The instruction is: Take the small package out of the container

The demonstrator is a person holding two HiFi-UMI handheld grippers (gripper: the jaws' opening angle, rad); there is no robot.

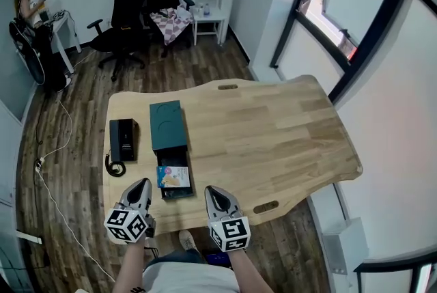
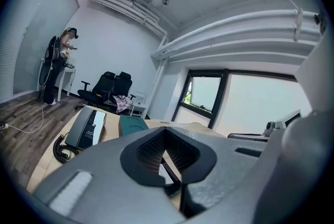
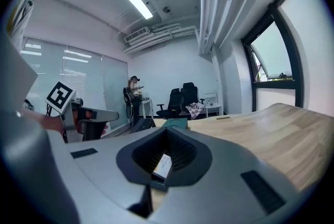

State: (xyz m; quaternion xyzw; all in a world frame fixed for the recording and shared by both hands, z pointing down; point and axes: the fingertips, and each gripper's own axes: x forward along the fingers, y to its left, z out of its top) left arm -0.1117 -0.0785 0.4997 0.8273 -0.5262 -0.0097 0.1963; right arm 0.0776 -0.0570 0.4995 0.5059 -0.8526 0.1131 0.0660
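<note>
**Both grippers closed, flanking the open container**

The left gripper (image 1: 143, 184) and right gripper (image 1: 211, 191) hover with jaws pressed together, holding nothing. Just ahead and between them, the small package (image 1: 172, 176) lies in the pulled-out tray of the container (image 1: 168, 124). This placement probably lets either tool reach in.

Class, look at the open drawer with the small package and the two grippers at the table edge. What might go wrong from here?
1. The left gripper and right gripper both have jaws together; reaching in like that would likely shove the small package, not grip it.
2. The package lies flat in the drawer; jaws may catch its wall and drag the container along.
</note>
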